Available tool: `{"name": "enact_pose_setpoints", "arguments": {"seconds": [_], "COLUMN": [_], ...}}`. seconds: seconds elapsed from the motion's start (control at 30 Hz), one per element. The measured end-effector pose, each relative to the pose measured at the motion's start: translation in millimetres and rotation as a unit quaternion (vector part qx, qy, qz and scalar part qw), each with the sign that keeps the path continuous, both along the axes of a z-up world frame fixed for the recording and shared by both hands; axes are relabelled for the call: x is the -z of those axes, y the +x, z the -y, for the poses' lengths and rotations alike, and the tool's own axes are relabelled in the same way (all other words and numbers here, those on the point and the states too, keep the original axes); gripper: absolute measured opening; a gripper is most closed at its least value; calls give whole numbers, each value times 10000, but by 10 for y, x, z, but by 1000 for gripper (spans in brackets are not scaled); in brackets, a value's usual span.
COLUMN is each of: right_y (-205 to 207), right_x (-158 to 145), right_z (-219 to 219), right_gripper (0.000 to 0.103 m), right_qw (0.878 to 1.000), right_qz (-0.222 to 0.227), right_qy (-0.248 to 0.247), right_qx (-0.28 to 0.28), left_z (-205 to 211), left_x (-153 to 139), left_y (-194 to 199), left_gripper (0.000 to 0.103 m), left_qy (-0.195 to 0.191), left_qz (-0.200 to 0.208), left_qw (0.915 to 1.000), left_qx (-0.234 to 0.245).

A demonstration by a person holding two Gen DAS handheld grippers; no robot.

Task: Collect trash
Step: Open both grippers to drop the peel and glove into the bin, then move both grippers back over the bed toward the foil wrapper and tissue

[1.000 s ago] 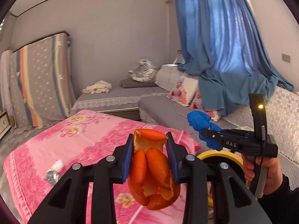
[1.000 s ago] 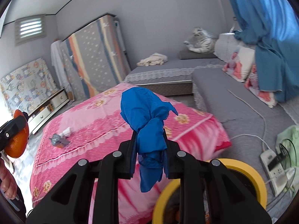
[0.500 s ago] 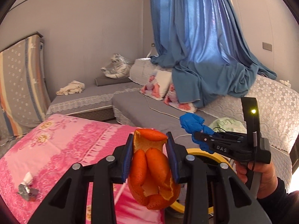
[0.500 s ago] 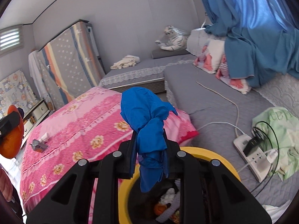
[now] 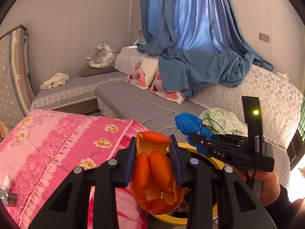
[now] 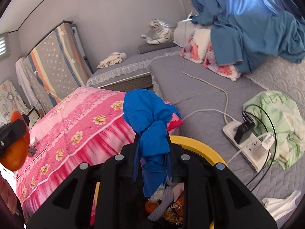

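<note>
My left gripper (image 5: pixel 153 148) is shut on an orange peel (image 5: pixel 155 173) and holds it just above the near rim of a yellow-rimmed trash bin (image 5: pixel 221 164). My right gripper (image 6: pixel 152 143) is shut on a crumpled blue glove (image 6: pixel 148 114) and holds it over the bin (image 6: pixel 200 145), where mixed trash (image 6: pixel 165 202) lies inside. The right gripper with the glove (image 5: pixel 188 123) also shows in the left wrist view, to the right above the bin. The peel (image 6: pixel 15 152) shows at the left edge of the right wrist view.
A pink flowered quilt (image 5: pixel 57 143) lies to the left, with a small wrapper (image 5: pixel 7 196) on it. A grey mattress (image 6: pixel 200 91) holds a power strip (image 6: pixel 246 143), cables, a green cloth (image 6: pixel 282 114) and a white tissue (image 6: pixel 282 204). Blue curtains (image 5: pixel 190 38) hang behind.
Both grippers have swung right, away from the quilt and over the bin. The bin's inside has come into the right wrist view. Both still hold their items.
</note>
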State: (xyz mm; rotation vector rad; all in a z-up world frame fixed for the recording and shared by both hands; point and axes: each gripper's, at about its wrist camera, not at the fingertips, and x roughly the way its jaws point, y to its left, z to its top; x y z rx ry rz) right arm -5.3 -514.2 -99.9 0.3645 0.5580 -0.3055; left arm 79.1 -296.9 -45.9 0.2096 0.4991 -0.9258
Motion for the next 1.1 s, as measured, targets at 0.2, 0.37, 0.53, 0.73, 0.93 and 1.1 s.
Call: {"name": "enact_pose_setpoints", "arguments": {"seconds": [0.2,0.37,0.53,0.73,0.93,1.1], "right_y": [-39,-72,-94,-117,-41,159], "right_x": [204,315,353,359,278,90], "right_z": [146,221,261,316,218,6], "right_gripper": [22,24,35,48,54,57], "right_qw": [9991,9983,9977,9968,9982,9997], "right_qz": [-262,-376,-400,-385,-277,-108], "right_qy": [187,262,286,329,312,234], "right_qx": [260,363,462,621,440,51], "left_z": [241,371,342,140,-210,-655], "left_x": [260,448,496,415,300,154], "left_y": [112,204,271,399,604,760], "left_gripper": [32,33,45,71,80,83], "left_qy": [180,288,250,78,-110,-183], "left_qz": [-292,-546,-697,-663,-621,-397], "left_qw": [9994,9980,9972,9974,9950,9904], "left_qx": [97,164,106,-279,-768,-1315]}}
